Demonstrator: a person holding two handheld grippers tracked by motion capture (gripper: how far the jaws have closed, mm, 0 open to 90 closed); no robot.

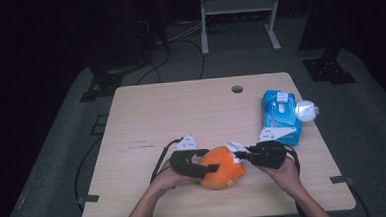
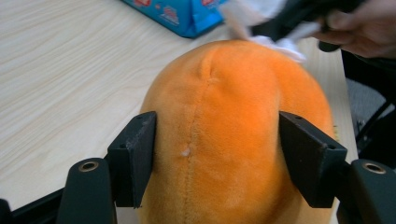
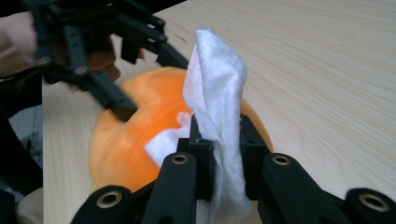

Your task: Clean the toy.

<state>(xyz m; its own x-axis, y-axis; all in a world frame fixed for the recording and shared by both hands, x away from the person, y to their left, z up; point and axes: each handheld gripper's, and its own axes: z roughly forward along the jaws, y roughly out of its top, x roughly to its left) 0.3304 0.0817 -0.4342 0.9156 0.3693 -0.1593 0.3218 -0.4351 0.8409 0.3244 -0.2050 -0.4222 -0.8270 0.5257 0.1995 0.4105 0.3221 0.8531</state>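
**Plush clamped from the left, wipe pinched at the right**

An orange plush [image 1: 222, 167] lies on the table [image 1: 146, 121] near its front edge, between the two hands. The left gripper [image 1: 200, 169] comes in from the left side of the high view and has the plush between its jaws. In the left gripper view the plush [image 2: 233, 135] sits squarely in the gap, a seam running up its middle, and both black pads [image 2: 135, 156] press into its sides, so this gripper is clamped on the plush.

The right gripper [image 1: 243, 156] reaches in from the right, its tips at the plush's upper right. Its jaws are clenched on a white wipe [image 3: 217, 112], which stands up out of the pinch in a folded peak and hangs down below it. In the right gripper view a corner of the wipe lies against the plush [image 3: 126, 140], just left of the jaws. In the high view the wipe [image 1: 235, 148] shows as a small white tuft touching the top of the plush.

A blue wipe pack [image 1: 280, 115] lies toward the table's right edge, beyond the right hand [image 1: 284, 173] and apart from the plush. The left hand [image 1: 167, 179] holds its gripper close to the front edge.
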